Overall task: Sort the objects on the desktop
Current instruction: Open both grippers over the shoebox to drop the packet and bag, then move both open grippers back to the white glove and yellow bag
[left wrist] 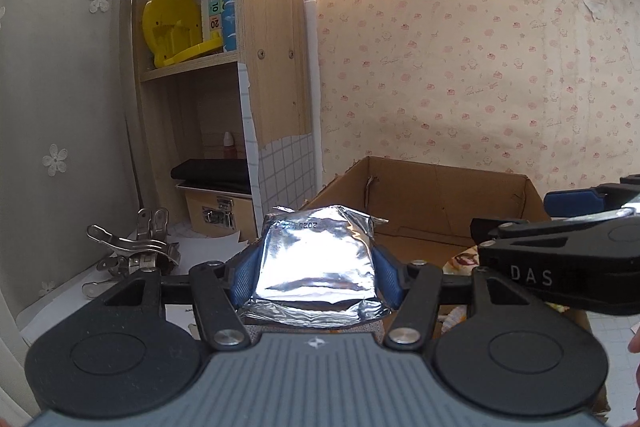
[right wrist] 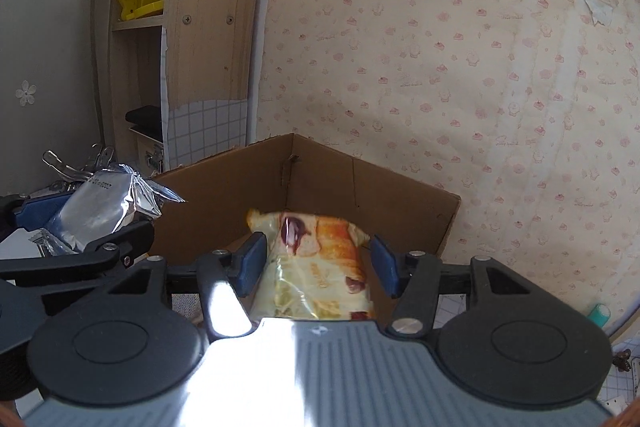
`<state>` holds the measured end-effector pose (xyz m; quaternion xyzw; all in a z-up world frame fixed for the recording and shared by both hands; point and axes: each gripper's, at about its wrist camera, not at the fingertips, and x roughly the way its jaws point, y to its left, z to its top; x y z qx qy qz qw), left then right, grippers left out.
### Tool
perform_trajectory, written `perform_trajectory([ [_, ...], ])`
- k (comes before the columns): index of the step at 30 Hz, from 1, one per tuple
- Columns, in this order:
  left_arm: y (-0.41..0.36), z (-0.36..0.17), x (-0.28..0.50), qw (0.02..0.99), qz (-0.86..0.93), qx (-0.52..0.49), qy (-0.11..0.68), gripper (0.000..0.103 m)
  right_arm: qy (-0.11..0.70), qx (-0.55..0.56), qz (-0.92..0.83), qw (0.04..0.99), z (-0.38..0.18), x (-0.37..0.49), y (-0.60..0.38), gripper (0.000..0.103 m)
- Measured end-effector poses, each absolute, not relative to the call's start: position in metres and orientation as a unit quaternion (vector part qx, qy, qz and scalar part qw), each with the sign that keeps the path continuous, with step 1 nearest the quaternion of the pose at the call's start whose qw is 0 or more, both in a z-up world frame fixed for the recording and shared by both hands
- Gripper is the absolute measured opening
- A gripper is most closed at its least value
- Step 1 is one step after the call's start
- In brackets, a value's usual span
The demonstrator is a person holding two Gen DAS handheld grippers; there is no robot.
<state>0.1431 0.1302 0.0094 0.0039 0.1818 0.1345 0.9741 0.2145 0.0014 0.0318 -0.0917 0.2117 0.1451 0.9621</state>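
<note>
My left gripper (left wrist: 316,269) is shut on a silver foil packet (left wrist: 318,259) and holds it up in front of an open cardboard box (left wrist: 440,203). The packet also shows in the right wrist view (right wrist: 100,215), left of the box (right wrist: 320,179). My right gripper (right wrist: 318,263) holds a yellow croissant snack bag (right wrist: 320,267) over the box's near edge. Its left pad touches the bag; a small gap shows at the right pad. The right gripper also shows at the right in the left wrist view (left wrist: 560,251).
A wooden shelf unit (left wrist: 276,27) stands at the left with a yellow plastic item (left wrist: 172,27) and a black case (left wrist: 212,173). Metal clips (left wrist: 136,251) lie on white paper at the left. Patterned wallpaper (left wrist: 480,67) is behind the box.
</note>
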Motion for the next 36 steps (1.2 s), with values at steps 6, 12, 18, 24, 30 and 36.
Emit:
perform_trajectory([
  [6, 0.126, 0.011, 0.144, 0.975, 0.139, 0.006, 0.175, 0.076, 0.198, -0.083, 0.138, 0.967, 0.035, 0.209, -0.011, 0.067],
  [12, 0.114, 0.015, 0.142, 0.977, 0.131, 0.008, 0.169, 0.084, 0.187, -0.078, 0.127, 0.971, 0.043, 0.199, -0.027, 0.068],
  [18, 0.097, 0.019, 0.138, 0.980, 0.115, 0.009, 0.162, 0.084, 0.174, -0.082, 0.109, 0.975, 0.050, 0.185, -0.049, 0.070],
  [24, 0.064, 0.022, 0.134, 0.984, 0.084, 0.009, 0.155, 0.084, 0.172, -0.083, 0.079, 0.978, 0.048, 0.173, -0.083, 0.071],
  [30, 0.020, 0.018, 0.128, 0.987, 0.042, 0.019, 0.152, 0.086, 0.178, -0.077, 0.034, 0.980, 0.042, 0.161, -0.130, 0.072],
  [36, -0.016, 0.008, 0.131, 0.987, 0.007, 0.014, 0.159, 0.086, 0.192, -0.060, -0.012, 0.980, 0.028, 0.151, -0.182, 0.073],
])
